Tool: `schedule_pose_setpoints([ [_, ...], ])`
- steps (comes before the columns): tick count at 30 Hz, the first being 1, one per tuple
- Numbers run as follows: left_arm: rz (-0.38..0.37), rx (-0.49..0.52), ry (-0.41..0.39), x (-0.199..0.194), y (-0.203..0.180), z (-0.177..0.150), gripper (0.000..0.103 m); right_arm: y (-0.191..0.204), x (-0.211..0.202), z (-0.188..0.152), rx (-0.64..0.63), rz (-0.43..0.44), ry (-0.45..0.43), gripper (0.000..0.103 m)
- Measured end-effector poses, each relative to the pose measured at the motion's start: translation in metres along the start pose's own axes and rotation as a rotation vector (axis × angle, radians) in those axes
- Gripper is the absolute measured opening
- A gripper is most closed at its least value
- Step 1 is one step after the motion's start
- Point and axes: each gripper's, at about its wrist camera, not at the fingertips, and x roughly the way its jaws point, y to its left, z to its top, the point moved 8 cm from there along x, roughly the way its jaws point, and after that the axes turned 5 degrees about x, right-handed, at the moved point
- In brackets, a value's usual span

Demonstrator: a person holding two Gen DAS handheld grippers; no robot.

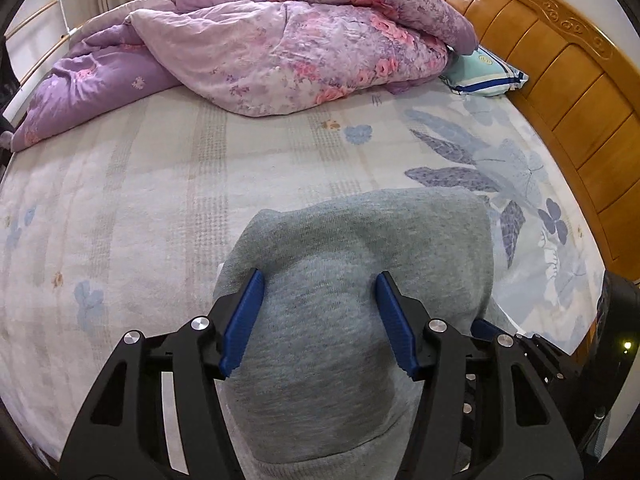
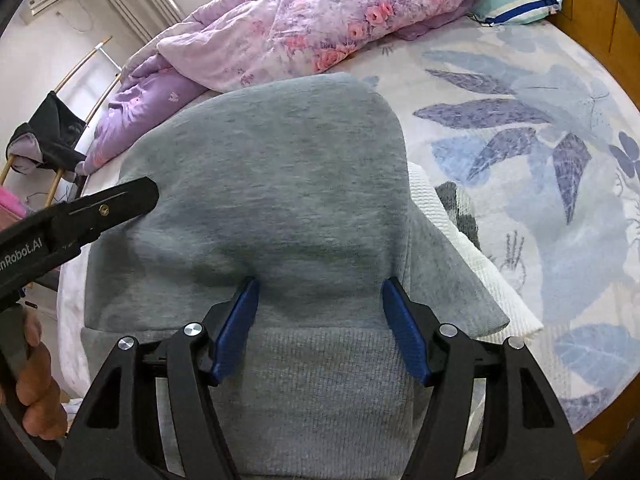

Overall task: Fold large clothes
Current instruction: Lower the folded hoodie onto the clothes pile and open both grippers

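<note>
A grey sweatshirt (image 1: pixel 360 248) lies folded into a compact bundle on the bed; it also fills the middle of the right wrist view (image 2: pixel 272 184), ribbed hem (image 2: pixel 320 392) nearest me. My left gripper (image 1: pixel 320 280) is open, its blue pads spread just over the bundle's near part. My right gripper (image 2: pixel 320 284) is open too, pads spread over the fabric near the hem. The left gripper's black body (image 2: pixel 80 216) shows at the bundle's left edge in the right wrist view.
A crumpled purple floral quilt (image 1: pixel 260 52) lies at the far side of the bed. A teal pillow (image 1: pixel 480 68) sits by the wooden headboard (image 1: pixel 568 92). A white folded cloth (image 2: pixel 472 256) lies under the sweatshirt's right side. A clothes rack (image 2: pixel 52 136) stands left.
</note>
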Motion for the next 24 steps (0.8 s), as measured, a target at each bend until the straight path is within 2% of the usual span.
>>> schedule_pose_setpoints([
  [3, -0.008, -0.01, -0.004, 0.003, 0.003, 0.005, 0.057, 0.0, -0.002, 0.003, 0.017, 0.004, -0.002, 0.063],
  [9, -0.094, -0.046, -0.044, -0.014, 0.012, 0.002, 0.062, 0.01, -0.013, 0.002, 0.007, -0.015, -0.005, 0.065],
  [12, -0.145, -0.051, -0.084, -0.029, 0.014, -0.001, 0.069, 0.016, -0.023, 0.0, -0.005, -0.037, -0.009, 0.067],
  [14, -0.148, -0.075, -0.105, -0.038, 0.022, -0.005, 0.079, 0.019, -0.03, -0.001, -0.007, -0.063, -0.012, 0.067],
  [17, -0.186, -0.148, -0.124, -0.052, 0.046, -0.018, 0.081, 0.026, -0.047, -0.004, -0.012, -0.114, -0.047, 0.068],
  [20, -0.17, -0.193, -0.119, -0.063, 0.068, -0.033, 0.082, 0.037, -0.067, -0.009, 0.013, -0.146, -0.089, 0.068],
  [24, -0.128, -0.234, -0.101, -0.079, 0.101, -0.065, 0.085, 0.073, -0.085, -0.026, 0.006, -0.17, -0.128, 0.069],
])
